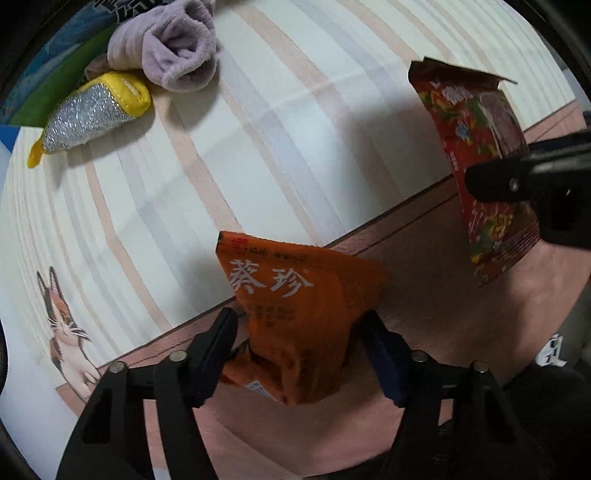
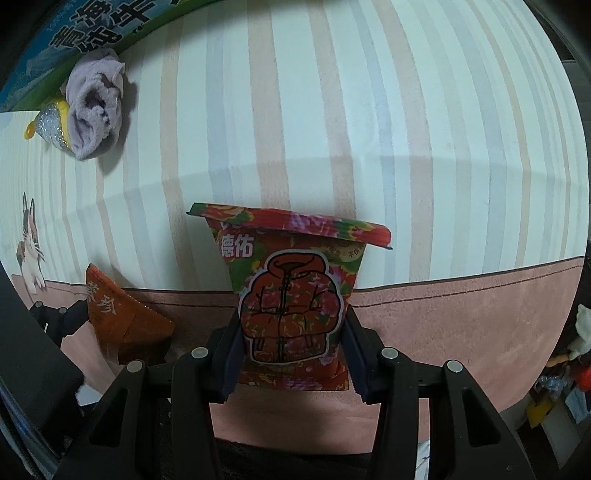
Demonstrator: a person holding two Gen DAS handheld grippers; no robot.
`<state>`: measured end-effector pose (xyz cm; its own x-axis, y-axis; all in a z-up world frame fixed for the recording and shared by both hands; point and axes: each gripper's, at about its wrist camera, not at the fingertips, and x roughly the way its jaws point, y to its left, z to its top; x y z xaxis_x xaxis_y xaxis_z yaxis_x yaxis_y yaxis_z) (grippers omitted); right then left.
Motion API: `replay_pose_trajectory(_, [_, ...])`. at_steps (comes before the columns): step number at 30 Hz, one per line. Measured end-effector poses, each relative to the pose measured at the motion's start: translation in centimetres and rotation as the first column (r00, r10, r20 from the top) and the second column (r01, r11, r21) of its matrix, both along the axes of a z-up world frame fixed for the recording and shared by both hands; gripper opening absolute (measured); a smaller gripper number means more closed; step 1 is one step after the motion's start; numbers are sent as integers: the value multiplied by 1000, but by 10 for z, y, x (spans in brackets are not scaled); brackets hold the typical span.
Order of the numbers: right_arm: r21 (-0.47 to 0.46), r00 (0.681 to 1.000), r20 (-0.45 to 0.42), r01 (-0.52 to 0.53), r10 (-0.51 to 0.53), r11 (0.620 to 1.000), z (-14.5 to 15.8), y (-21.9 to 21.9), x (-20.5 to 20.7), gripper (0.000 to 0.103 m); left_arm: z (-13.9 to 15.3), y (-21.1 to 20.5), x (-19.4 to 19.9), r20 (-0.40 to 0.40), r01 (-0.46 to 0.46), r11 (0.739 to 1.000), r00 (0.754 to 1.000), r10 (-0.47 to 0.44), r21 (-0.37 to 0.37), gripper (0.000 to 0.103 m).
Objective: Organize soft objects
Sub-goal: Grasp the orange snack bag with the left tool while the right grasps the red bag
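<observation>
My left gripper [image 1: 301, 325] is shut on an orange packet [image 1: 295, 317] with white Chinese characters, held above the pink border of the striped mat. My right gripper [image 2: 291, 332] is shut on a red floral packet [image 2: 291, 295] with a jacket drawing, held upright. The red packet also shows in the left wrist view [image 1: 480, 166] at the right, and the orange packet shows in the right wrist view [image 2: 118, 317] at the lower left. A purple cloth [image 1: 173, 48] and a yellow-and-silver sponge pad [image 1: 92, 114] lie together at the far left of the mat.
The striped mat [image 1: 295, 129] has a pink border [image 1: 443, 295] and a cat drawing [image 1: 66, 332]. A blue-green printed box [image 2: 110, 26] stands behind the cloth and sponge. Small clutter [image 2: 569, 369] lies off the mat at the right.
</observation>
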<state>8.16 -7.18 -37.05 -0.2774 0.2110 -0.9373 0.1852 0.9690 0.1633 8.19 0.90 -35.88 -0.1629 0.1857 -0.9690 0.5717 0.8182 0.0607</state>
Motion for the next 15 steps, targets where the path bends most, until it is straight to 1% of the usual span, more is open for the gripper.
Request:
replay_pose_trajectory(2, [-2,1000,-2,-12,12,1000,-5,1,1,50,-2,14,3,-6,-11,1000,1000,11,-8,59])
replay_pose_trajectory(6, [4,1000,-7,-16,17,1000,-11,7,4,50,-1,16,8,-18,-35,999,999,35,-18,52])
replay_pose_trajectory(7, [6,1000,-7,-16,16,1000,-10,7,2,50,0,18,10,-15,-49,999,999,48,-20,51])
replay_pose_trajectory(8, [10,1000,-7,-14,14,1000,-11,6,3,50,1,14,6,-11,-60,998,998,60,-23,48])
replay_pose_trajectory(10, [16,1000,-5,-14,14,1000,-14,7,4,50,4,25,6,-8,-95,995,995,95,-25,45])
replay_pose_trajectory(12, [23,1000,2,-15,15,1000,-13,4,3,49,10,35,8,-51,-179,982,983,176,-61,44])
replay_pose_trajectory(13, [31,1000,5,-10,10,999,-4,-2,-1,48,14,39,9,-69,-211,974,976,206,-77,44])
replay_pose_trajectory(15, [58,1000,13,6,-6,998,3,-6,-2,48,32,54,16,-104,-304,943,951,292,-133,44])
